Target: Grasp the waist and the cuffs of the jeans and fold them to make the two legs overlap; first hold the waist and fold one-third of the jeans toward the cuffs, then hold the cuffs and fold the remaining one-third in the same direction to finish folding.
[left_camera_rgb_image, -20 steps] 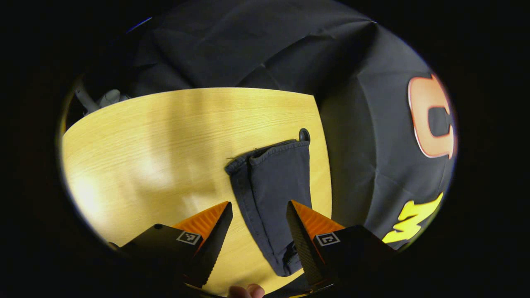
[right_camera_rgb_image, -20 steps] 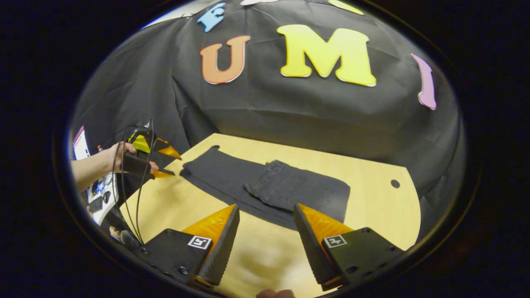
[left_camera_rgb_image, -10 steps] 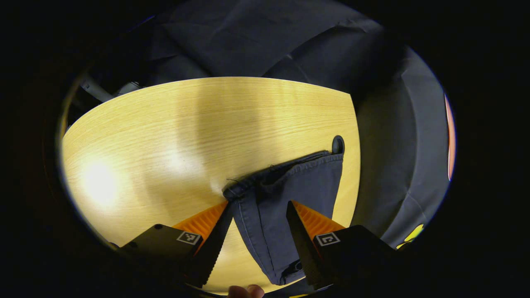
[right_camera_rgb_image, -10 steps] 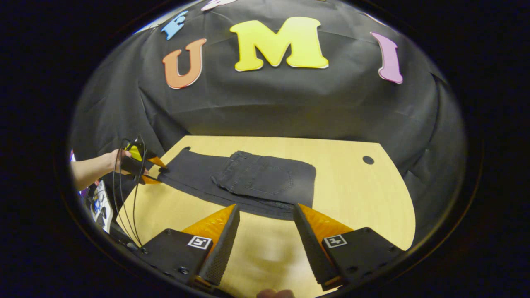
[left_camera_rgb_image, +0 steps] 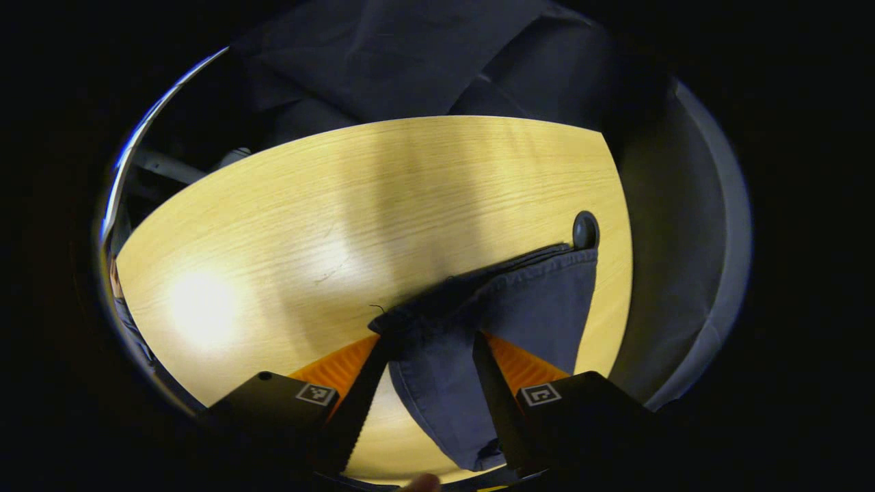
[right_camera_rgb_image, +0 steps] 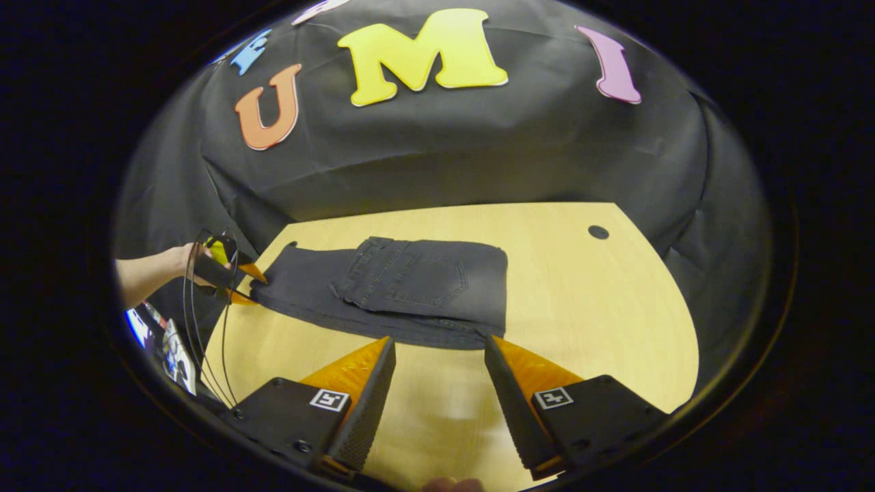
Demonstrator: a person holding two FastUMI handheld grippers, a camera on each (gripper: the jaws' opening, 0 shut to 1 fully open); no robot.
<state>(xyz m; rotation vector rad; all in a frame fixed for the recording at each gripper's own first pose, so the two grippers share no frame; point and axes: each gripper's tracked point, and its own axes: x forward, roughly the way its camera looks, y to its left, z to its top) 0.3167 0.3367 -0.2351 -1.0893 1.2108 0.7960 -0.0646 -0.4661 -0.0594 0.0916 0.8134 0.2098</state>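
Dark jeans [right_camera_rgb_image: 403, 287] lay on the wooden counter [right_camera_rgb_image: 588, 307], waist third folded over; left tool [left_camera_rgb_image: 425, 342] stood spread around the cuffs [left_camera_rgb_image: 478, 301], not pinching, while right tool [right_camera_rgb_image: 437, 348] hovered agape nearby.

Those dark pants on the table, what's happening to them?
A person is folding the jeans on a wooden table using two hand-held grippers. The waist part is already folded over the legs. The left gripper is at the cuffs, fingers either side of the cloth but not clearly pinching it. The right gripper is open, just off the near edge of the jeans. The cuff fold is not yet done.
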